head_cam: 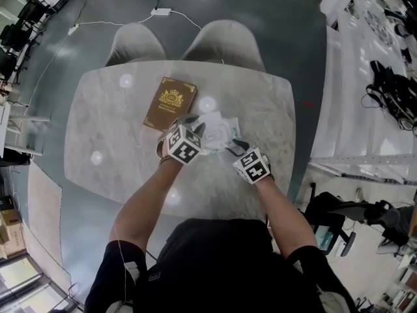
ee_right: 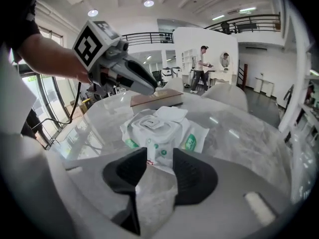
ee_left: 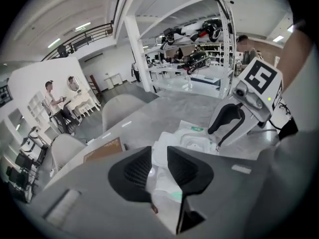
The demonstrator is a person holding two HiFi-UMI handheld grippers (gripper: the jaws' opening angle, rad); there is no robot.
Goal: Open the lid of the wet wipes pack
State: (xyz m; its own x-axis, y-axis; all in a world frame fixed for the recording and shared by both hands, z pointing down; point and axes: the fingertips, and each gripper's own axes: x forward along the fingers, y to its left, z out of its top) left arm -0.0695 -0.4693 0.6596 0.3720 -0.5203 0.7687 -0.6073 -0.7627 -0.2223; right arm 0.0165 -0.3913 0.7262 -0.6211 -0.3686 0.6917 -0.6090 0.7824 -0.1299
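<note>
The white wet wipes pack point(head_cam: 218, 130) with green print lies in the middle of the marble table point(head_cam: 117, 129). In the right gripper view the pack point(ee_right: 157, 133) has its lid point(ee_right: 170, 113) flipped back at the far side, showing the opening. My right gripper point(ee_right: 159, 171) has the pack's near crimped end between its pads and grips it. My left gripper point(ee_left: 158, 166) hovers open above the pack's other end point(ee_left: 197, 139), with nothing pinched. From the head view the left gripper point(head_cam: 195, 124) and the right gripper point(head_cam: 234, 147) flank the pack.
A brown book point(head_cam: 171, 103) with a gold emblem lies on the table just left of the pack. Two grey chairs point(head_cam: 225, 41) stand at the table's far side. People sit at a table far off in the room.
</note>
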